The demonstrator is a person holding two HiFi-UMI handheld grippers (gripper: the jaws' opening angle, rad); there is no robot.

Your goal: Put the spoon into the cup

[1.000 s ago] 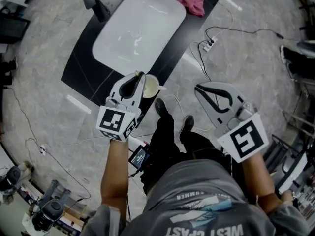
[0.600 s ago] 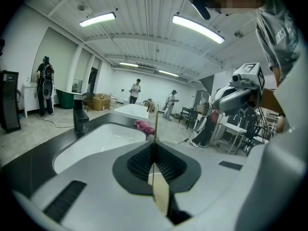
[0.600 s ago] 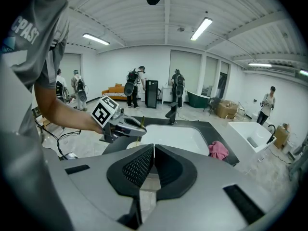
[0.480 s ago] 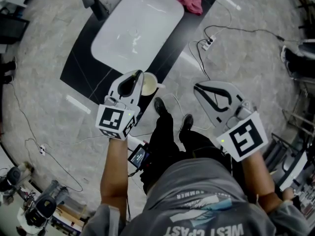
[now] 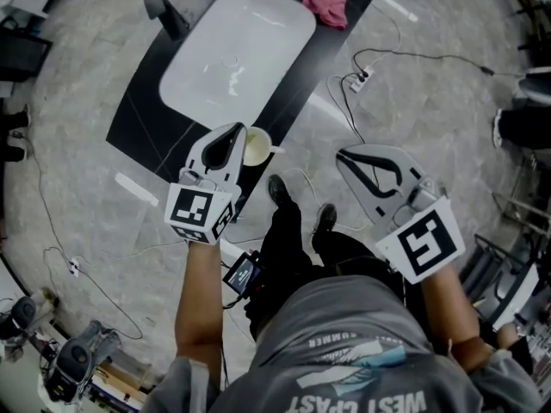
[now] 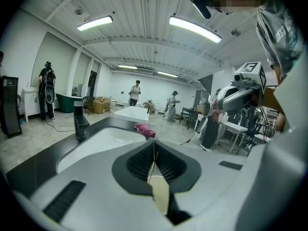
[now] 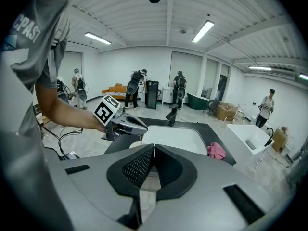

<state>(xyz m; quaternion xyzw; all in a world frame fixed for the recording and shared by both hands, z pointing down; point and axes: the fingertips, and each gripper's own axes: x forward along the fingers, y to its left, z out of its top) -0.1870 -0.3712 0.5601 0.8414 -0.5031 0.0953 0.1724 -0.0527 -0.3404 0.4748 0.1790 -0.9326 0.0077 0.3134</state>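
Note:
A cream cup (image 5: 259,148) stands on the near edge of the black counter (image 5: 142,110), also seen as the cup (image 7: 134,145) in the right gripper view. My left gripper (image 5: 238,131) is shut on a cream spoon (image 6: 159,191), whose handle runs back between the jaws. In the head view its tip sits right at the cup's left rim; the spoon itself is hidden there. From the right gripper view, the left gripper (image 7: 126,122) hangs just above the cup. My right gripper (image 5: 342,155) is shut with nothing in it, off the counter to the right over the floor.
A white basin (image 5: 237,50) is set in the counter, with a dark faucet (image 5: 164,7) at its far left and a pink cloth (image 5: 325,0) at the far right. Cables and a power strip (image 5: 357,80) lie on the floor. Several people stand across the room.
Almost nothing has changed. The left gripper has stayed at the cup's left rim with the spoon, drifting a little left. The right gripper has held its place.

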